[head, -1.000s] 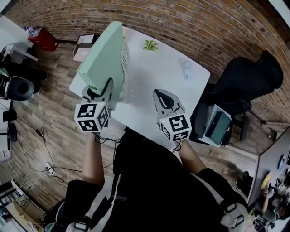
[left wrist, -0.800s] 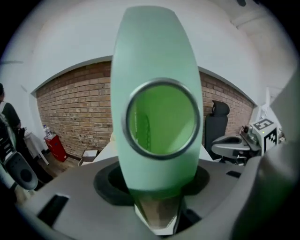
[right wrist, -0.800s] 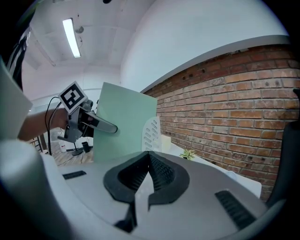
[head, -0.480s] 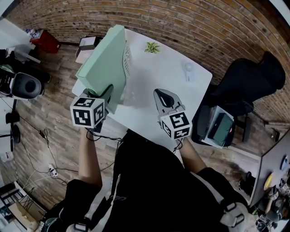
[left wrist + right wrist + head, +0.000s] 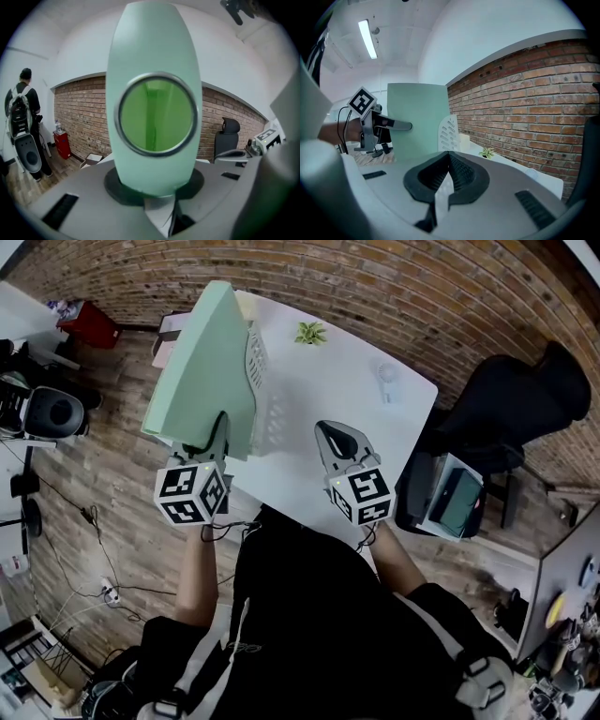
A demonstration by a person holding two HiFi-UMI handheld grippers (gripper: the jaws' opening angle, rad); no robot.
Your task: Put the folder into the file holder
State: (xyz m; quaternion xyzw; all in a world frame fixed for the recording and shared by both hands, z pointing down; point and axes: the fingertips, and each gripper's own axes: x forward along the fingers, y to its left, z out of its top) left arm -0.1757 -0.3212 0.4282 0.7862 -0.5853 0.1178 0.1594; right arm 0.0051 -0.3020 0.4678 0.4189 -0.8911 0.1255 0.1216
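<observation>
Head view shows your left gripper (image 5: 221,425) held at the near-left corner of the file holder (image 5: 265,390). Its jaws have just been closing and are now clamped on the spine of the green folder (image 5: 200,362), which is upright just left of the holder. Your right gripper (image 5: 324,430) hovers right of the holder over the white table (image 5: 366,418), jaws together and empty, with a small plant (image 5: 311,332) beyond the holder.
</observation>
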